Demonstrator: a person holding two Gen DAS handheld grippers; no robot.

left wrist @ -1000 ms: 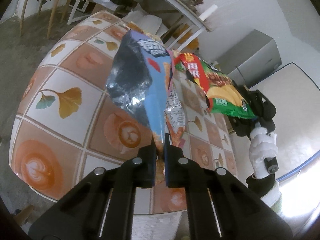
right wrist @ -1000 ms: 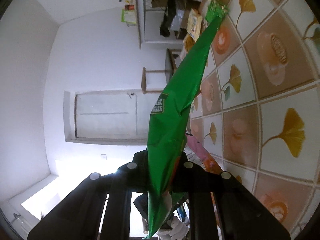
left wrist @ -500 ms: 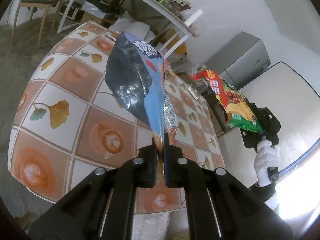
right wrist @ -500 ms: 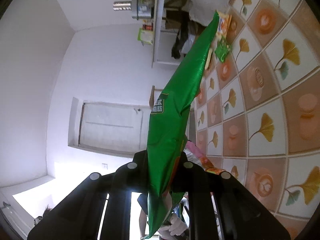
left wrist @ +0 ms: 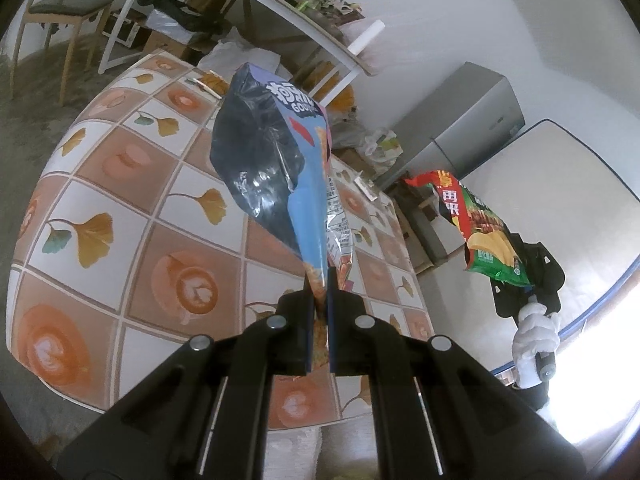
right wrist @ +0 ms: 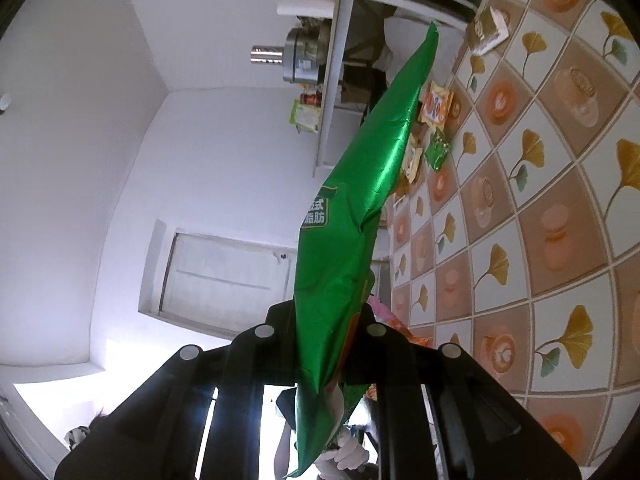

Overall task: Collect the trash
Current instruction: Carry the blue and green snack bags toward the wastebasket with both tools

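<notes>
Pinching blue chip bag point(left wrist: 276, 168) by thin corner, left gripper point(left wrist: 319, 300) clamped tight; bag could slip. Right gripper point(right wrist: 332, 320), at 3 o'clock, clamped on green chip bag point(right wrist: 360, 208), same risk.

We count two grippers: the left gripper point(left wrist: 319, 276) and the right gripper point(right wrist: 326, 312). We count two large snack bags held off the table point(left wrist: 132, 200): one blue bag point(left wrist: 276, 168) and one green bag point(right wrist: 360, 200). We count one gloved hand point(left wrist: 534, 340) in the left view. On the tablecloth in the right view we count three small wrappers near the far edge: one orange point(right wrist: 436, 106), one green point(right wrist: 438, 148), one yellow point(right wrist: 412, 160). We count one chair point(left wrist: 68, 12), one fridge point(left wrist: 472, 120), one door point(right wrist: 232, 272).
</notes>
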